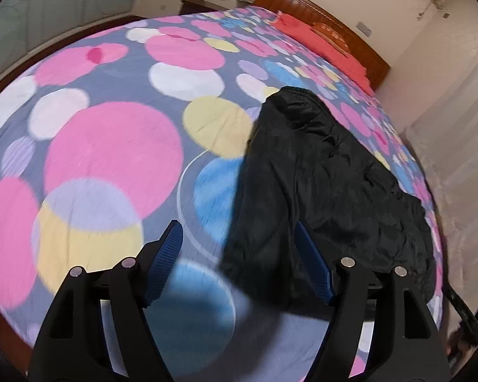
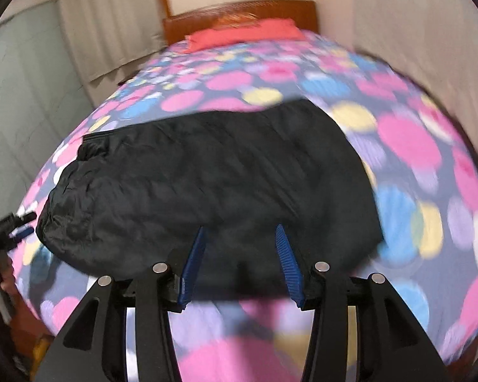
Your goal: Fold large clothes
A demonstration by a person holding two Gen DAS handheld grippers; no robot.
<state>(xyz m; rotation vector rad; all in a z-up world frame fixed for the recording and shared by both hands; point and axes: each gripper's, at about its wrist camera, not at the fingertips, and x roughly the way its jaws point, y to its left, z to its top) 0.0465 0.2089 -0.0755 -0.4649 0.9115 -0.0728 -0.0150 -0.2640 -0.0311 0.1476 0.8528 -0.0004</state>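
Beneath right claw (image 2: 240,262), seemingly: black garment (image 2: 213,178)

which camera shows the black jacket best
The right wrist view: the black jacket lies across the middle of the frame on the bedspread, nearly whole, though blurred. The left wrist view shows the jacket lengthwise at the right, its near end hidden behind the left gripper.

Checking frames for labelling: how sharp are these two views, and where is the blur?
Left wrist view: black garment fairly sharp, bedspread smeared near the left gripper. Right wrist view: motion blur throughout, worst on the bedspread's right side. Both bulge from fisheye distortion.
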